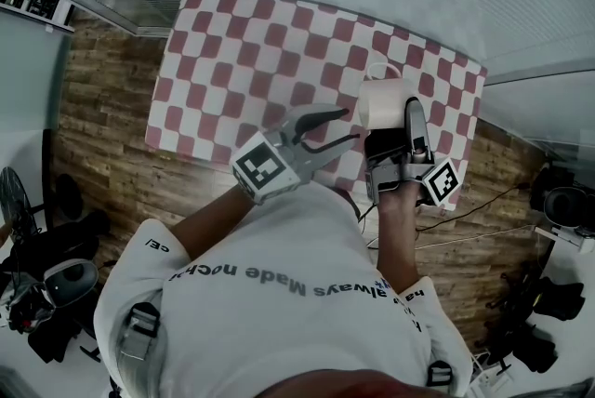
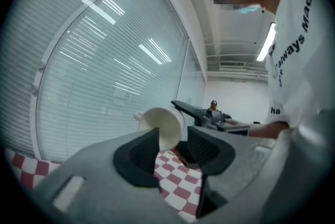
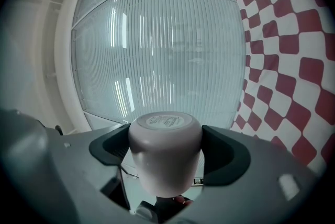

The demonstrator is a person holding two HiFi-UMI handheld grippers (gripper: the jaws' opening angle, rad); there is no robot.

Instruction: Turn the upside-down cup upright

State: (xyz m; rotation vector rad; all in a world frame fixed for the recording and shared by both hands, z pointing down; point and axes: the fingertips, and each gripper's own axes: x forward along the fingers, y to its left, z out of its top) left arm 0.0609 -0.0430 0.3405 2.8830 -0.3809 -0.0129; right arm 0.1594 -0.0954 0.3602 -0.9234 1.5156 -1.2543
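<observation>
Between the right gripper's (image 3: pixel 165 140) fingers (image 3: pixel 226 157), a smooth rounded cup (image 3: pixel 165 160)

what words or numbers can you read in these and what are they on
"always Made": on the person's white shirt; neighbouring words unclear
"ha": same shirt, further down, cut off
print on the base of the cup: too blurred to read
marker cubes, left and right: black-and-white patterns, no letters
</observation>
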